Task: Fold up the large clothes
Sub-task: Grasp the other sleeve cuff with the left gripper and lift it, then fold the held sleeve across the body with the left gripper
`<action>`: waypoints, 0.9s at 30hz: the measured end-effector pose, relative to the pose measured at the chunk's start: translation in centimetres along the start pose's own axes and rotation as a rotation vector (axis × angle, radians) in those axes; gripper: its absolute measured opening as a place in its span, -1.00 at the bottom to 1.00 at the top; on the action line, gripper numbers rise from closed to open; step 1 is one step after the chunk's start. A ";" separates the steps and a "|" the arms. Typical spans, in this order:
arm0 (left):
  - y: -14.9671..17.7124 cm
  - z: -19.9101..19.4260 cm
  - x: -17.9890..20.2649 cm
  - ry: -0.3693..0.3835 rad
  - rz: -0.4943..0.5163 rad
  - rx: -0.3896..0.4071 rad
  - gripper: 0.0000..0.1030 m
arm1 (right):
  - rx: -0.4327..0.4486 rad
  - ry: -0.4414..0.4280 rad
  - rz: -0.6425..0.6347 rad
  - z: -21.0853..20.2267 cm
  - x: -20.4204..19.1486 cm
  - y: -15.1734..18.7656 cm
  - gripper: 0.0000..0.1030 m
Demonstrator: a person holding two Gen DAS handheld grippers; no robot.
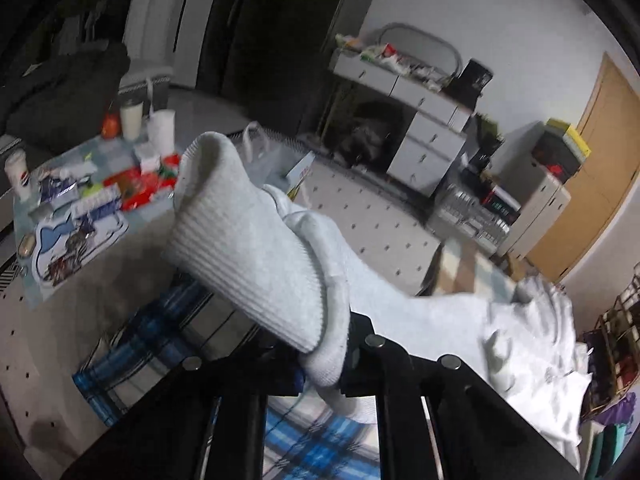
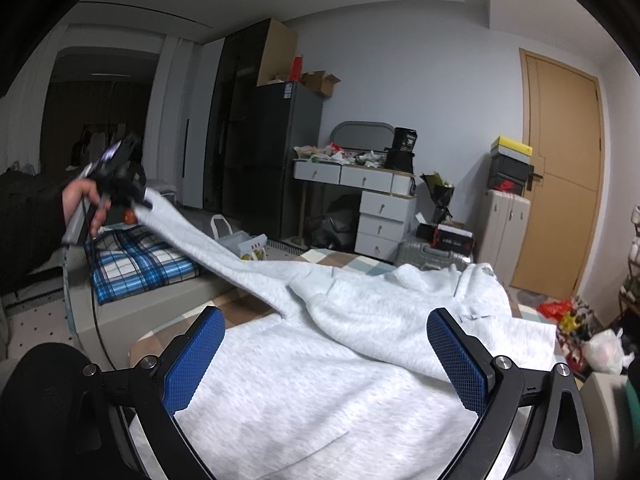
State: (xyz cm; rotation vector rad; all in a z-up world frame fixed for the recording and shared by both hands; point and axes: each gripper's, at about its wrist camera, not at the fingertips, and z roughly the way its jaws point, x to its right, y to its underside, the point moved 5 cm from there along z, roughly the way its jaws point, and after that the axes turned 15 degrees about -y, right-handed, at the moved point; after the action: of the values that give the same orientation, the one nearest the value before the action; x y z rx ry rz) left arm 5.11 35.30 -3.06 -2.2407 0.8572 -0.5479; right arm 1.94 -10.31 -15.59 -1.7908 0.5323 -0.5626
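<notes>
A light grey sweatshirt lies spread over a checked cover in the right wrist view. One sleeve is stretched up and to the left off the surface. Its ribbed cuff fills the middle of the left wrist view, and my left gripper is shut on it. A hand holds that left gripper raised at the left of the right wrist view. My right gripper hovers open just above the sweatshirt's body, blue pads wide apart with nothing pinched between them.
A blue plaid cushion lies on a low platform at the left. A low table carries cups and packets. A white drawer desk, a dark fridge, a suitcase and a wooden door line the far wall.
</notes>
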 end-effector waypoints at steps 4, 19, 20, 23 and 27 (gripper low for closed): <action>-1.3 -1.8 2.9 0.048 0.029 0.044 -0.88 | -0.005 0.012 0.029 0.1 0.7 0.0 0.98; 3.5 -14.0 33.3 0.476 0.464 0.165 -0.89 | 0.092 0.198 0.376 -4.0 9.5 0.6 0.99; 4.9 -14.2 35.4 0.499 0.497 0.149 -0.89 | 0.097 0.241 0.408 -4.6 10.5 0.9 0.99; 11.7 -14.0 42.1 0.611 0.592 0.043 -0.89 | 0.084 0.427 0.458 -6.2 13.1 1.6 0.99; 19.8 -11.4 47.8 0.707 0.681 -0.103 -0.89 | 0.122 0.574 0.545 -9.4 16.7 2.9 0.99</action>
State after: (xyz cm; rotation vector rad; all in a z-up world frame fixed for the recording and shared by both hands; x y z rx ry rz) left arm 23.43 -14.44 -2.58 -1.6521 1.9299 -0.9758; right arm 8.97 -28.32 -14.12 -1.2715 1.3000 -0.6992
